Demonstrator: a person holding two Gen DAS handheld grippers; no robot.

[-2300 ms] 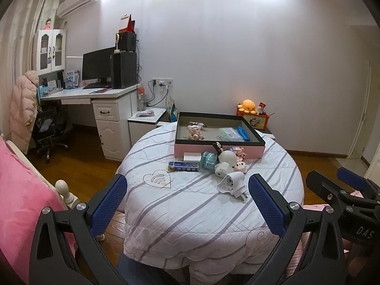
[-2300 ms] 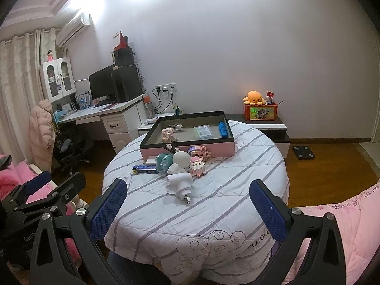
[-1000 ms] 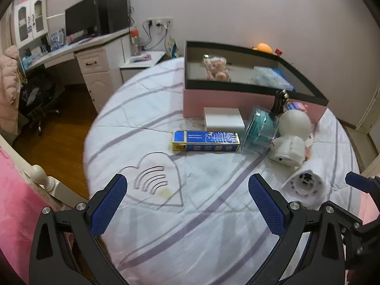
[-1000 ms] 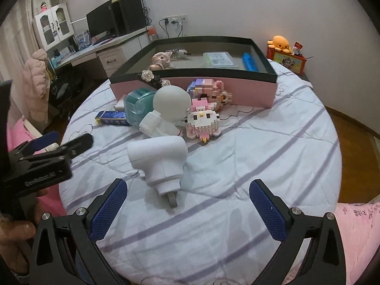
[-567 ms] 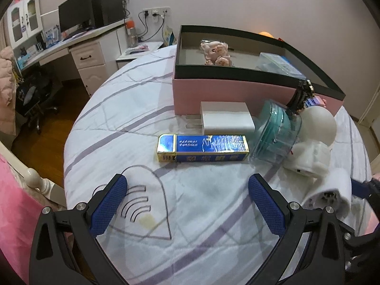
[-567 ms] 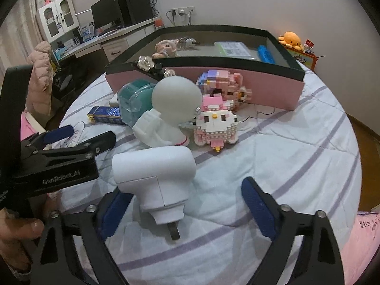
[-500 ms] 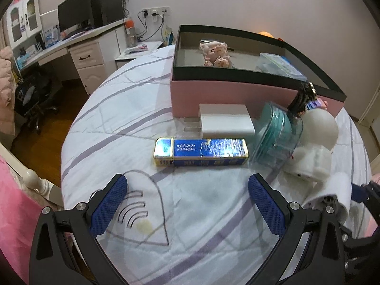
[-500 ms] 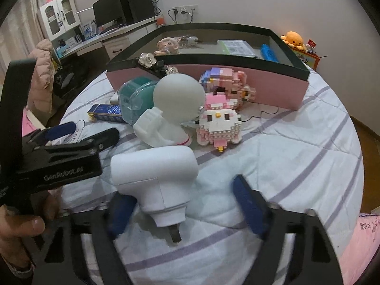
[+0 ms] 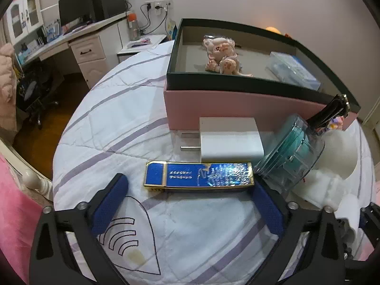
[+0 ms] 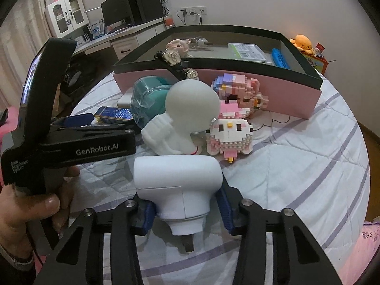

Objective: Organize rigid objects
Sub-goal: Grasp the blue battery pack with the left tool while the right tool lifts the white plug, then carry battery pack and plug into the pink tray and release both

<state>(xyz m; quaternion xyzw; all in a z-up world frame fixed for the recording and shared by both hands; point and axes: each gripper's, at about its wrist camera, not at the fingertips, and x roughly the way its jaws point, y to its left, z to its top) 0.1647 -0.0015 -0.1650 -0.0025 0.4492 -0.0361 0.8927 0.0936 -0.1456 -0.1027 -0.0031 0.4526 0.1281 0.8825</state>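
Right wrist view shows the right gripper (image 10: 187, 211) with its jaws clenched on the white adapter (image 10: 177, 180) near the table's (image 10: 308, 166) front edge. Lifting it straight up before carrying it to the pink box (image 10: 237, 80) should spare the neighbours: one white figure (image 10: 187, 116), two brick toys (image 10: 229, 135). The left gripper (image 9: 187, 204), jaws released, straddles one blue tin (image 9: 198, 177) beside one charger (image 9: 230, 139) and one teal case (image 9: 293, 156).

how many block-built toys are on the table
2, both in front of the pink box: a pink and white figure beside the white round-headed toy, and a pink and purple one behind it. Others may be hidden.
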